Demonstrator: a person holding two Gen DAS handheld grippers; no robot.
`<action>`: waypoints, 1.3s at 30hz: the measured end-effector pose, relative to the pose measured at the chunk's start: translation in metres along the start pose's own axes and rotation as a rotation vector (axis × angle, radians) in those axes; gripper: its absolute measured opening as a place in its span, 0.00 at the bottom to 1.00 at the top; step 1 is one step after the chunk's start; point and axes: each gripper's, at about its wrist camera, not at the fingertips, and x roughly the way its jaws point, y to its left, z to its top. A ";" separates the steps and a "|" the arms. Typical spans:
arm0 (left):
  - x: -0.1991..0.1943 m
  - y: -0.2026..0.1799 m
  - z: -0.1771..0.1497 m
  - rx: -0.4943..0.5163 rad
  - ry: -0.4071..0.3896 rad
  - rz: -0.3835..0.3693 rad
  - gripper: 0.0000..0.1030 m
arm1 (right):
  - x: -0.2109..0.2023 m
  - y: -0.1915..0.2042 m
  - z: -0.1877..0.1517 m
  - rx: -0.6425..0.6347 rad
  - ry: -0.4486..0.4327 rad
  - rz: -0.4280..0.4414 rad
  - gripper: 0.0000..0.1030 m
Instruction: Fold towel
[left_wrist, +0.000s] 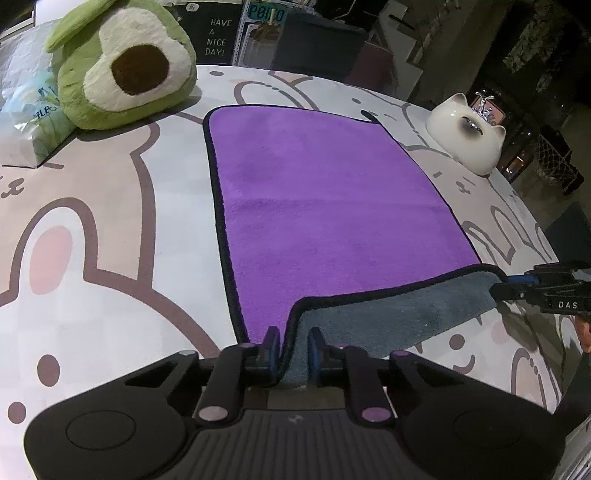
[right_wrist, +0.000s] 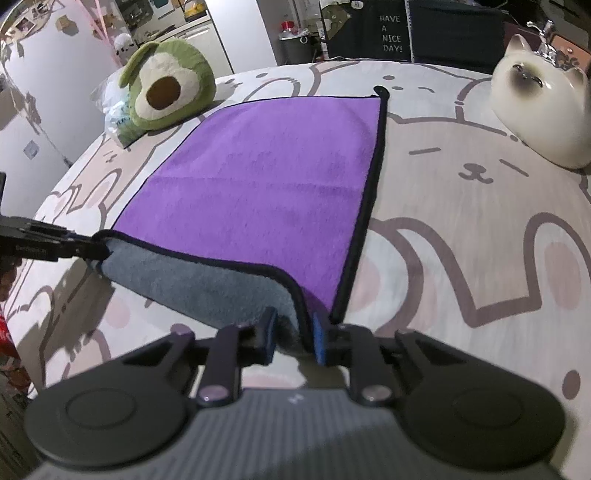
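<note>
My left gripper (left_wrist: 291, 349) and right gripper (right_wrist: 293, 341) each pinch a near towel (left_wrist: 325, 192) corner at the frame's bottom, lifted, fold barely begun.

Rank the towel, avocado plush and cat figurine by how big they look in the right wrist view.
1. Towel, by far the largest.
2. Avocado plush and cat figurine look about alike; the plush lies farther from the camera, so their order is unsure.

Purple black-edged towel (left_wrist: 325, 206) flat on cartoon-print tablecloth (left_wrist: 110, 221), frame centre; green avocado plush (left_wrist: 125, 62) upper left; white ceramic cat figurine (left_wrist: 467, 134) upper right.
</note>
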 end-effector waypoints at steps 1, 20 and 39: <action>0.000 0.000 0.000 0.002 0.001 0.003 0.11 | 0.000 0.000 0.000 -0.001 0.001 0.001 0.21; -0.011 -0.005 0.004 0.028 -0.029 0.029 0.04 | -0.014 0.003 0.002 -0.026 -0.053 -0.005 0.05; -0.037 -0.006 0.062 0.092 -0.219 0.059 0.04 | -0.038 0.007 0.051 -0.110 -0.258 -0.083 0.04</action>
